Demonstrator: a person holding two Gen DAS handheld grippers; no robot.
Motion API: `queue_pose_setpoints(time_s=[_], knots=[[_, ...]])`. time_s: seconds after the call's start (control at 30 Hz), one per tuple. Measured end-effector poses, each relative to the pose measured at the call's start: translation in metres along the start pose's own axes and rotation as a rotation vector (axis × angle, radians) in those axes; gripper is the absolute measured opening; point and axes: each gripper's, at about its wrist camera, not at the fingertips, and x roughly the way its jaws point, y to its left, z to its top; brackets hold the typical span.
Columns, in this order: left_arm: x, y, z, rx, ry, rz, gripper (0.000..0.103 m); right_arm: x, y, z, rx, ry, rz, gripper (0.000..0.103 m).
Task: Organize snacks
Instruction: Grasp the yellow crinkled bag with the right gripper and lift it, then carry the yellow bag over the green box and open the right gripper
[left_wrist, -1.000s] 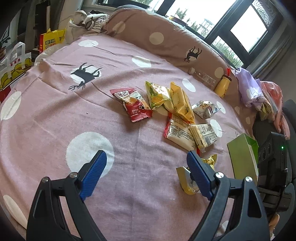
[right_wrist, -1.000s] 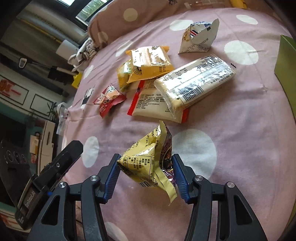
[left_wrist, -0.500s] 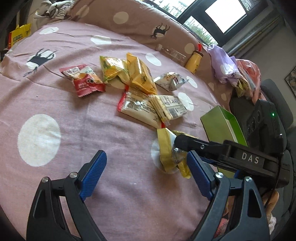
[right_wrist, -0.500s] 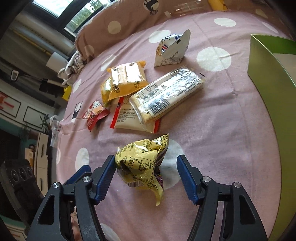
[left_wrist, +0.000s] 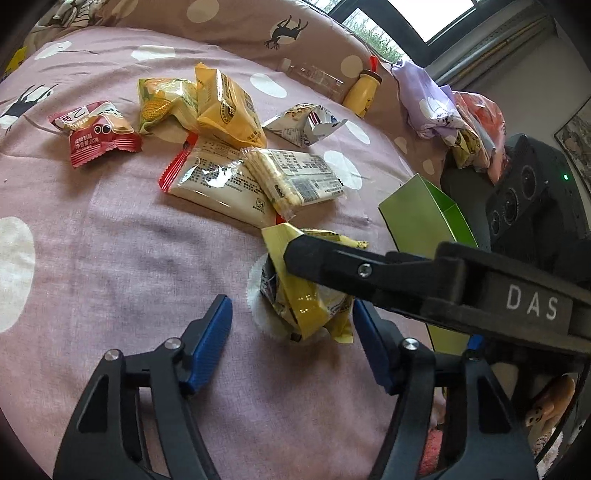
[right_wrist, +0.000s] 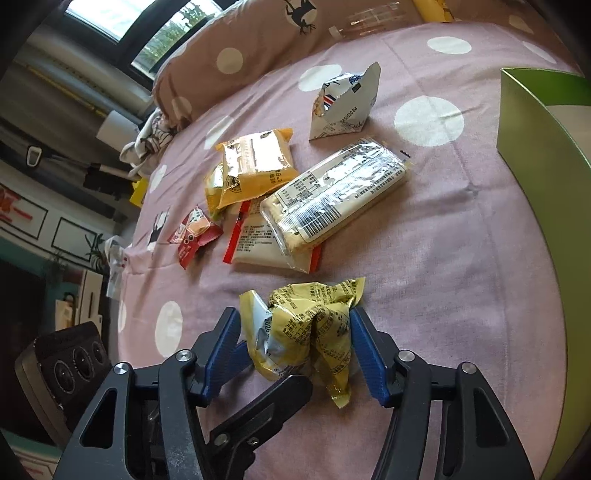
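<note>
Red packet (left_wrist: 96, 132): far left on the bed (left_wrist: 110, 258), small, flat and light; it looks easiest to pinch by a crimped end.
Corn packet (left_wrist: 162, 103): puffy and soft, half under the orange packet (left_wrist: 231, 110); likely crushable, so a light grip on the seam suits it.
Cracker packs (left_wrist: 295, 177): a clear sleeve lying across a white red-edged pack (left_wrist: 214, 184); stiffer than the rest and glossy, probably slippery, best taken across the short width.
White pyramid pack (left_wrist: 304, 123): behind the crackers, standing on its base; thin and easily dented.
Yellow crumpled packet (right_wrist: 310, 332): nearest, on the bed over a white dot; crinkly foil, light, yielding, no firm edge, so a hold across its bunched middle seems safest.
Left tool (left_wrist: 291, 343): jaws have just been closing; the packet sits between them, its right pad about touching, its left pad clear, so no grip.
Right tool (right_wrist: 295, 345): jaws have just been closing and both pads now press the yellow packet.
Green box (left_wrist: 424, 214): open, at the right, just beyond the yellow packet; likely the destination.
</note>
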Motion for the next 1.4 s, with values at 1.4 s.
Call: queue_pose_setpoints(time_s=[1.4], knots=[[-0.039,-0.17,0.021,0.455,-0.245,-0.076,0.029,-0.176,-0.019,-0.015,-0.048,-0.558,0.105,0.051]])
